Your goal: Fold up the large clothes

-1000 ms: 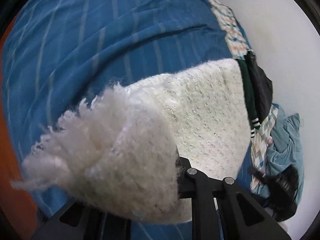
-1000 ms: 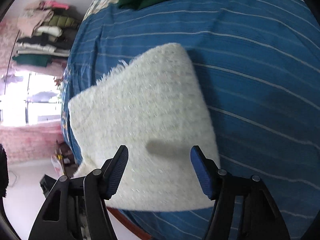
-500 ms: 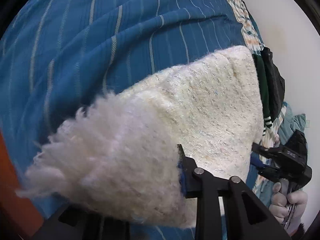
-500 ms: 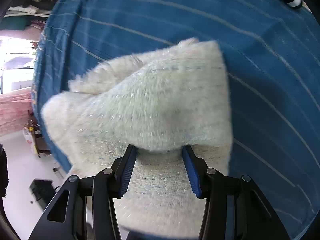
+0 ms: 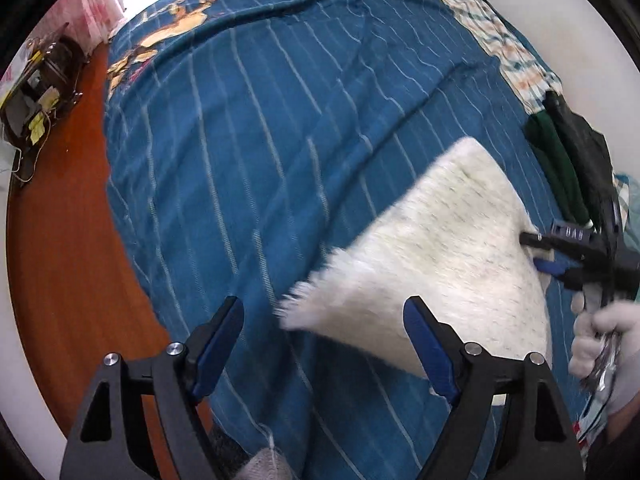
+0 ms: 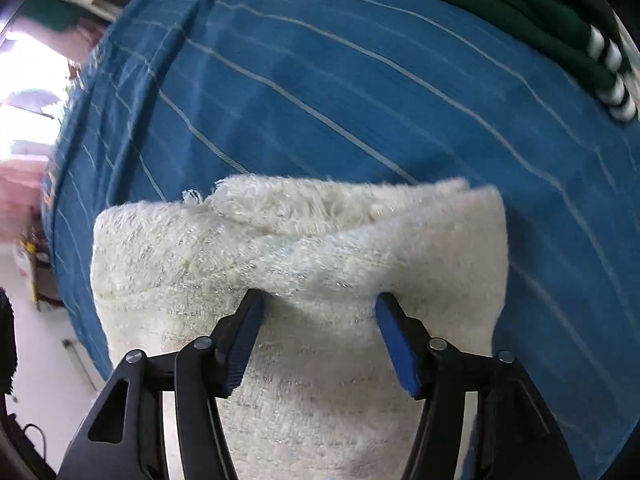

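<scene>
Two grippers work a white knit lying folded on the blue bed. Left gripper gapes empty; right gripper straddles a raised fold, jaws apart. Lay that fold flat, edges aligned.

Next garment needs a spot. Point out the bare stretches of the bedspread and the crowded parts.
Free: the wide blue striped bedspread between the white fuzzy garment and the floor-side edge, up to the printed end by the window. Crowded: the wall side, where the dark green garment and black clothing are piled, beside the right gripper.
</scene>
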A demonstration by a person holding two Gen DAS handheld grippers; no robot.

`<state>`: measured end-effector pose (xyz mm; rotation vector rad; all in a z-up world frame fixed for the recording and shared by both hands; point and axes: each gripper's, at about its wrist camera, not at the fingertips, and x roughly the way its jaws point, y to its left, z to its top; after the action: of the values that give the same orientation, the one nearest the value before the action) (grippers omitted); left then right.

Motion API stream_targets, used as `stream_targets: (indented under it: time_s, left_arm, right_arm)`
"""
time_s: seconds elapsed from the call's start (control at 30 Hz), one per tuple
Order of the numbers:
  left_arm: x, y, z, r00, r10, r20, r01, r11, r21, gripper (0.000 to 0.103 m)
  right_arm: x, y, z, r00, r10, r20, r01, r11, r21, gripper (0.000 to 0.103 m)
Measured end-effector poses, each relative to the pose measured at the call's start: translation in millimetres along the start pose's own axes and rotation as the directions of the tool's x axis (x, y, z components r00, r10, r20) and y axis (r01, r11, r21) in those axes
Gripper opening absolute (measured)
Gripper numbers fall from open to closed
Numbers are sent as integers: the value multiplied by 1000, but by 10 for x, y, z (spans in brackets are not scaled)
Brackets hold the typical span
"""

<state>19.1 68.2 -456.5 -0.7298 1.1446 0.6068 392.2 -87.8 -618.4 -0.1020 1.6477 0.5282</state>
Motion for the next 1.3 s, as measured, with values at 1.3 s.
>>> stream_targets:
  time_s: [1.3]
  left_arm:
    - [865,-891,-233,983,117,-141,-83,970,227,82]
  right_arm:
    - [404,-146,-1018,982,1,-190,19,994,104,62]
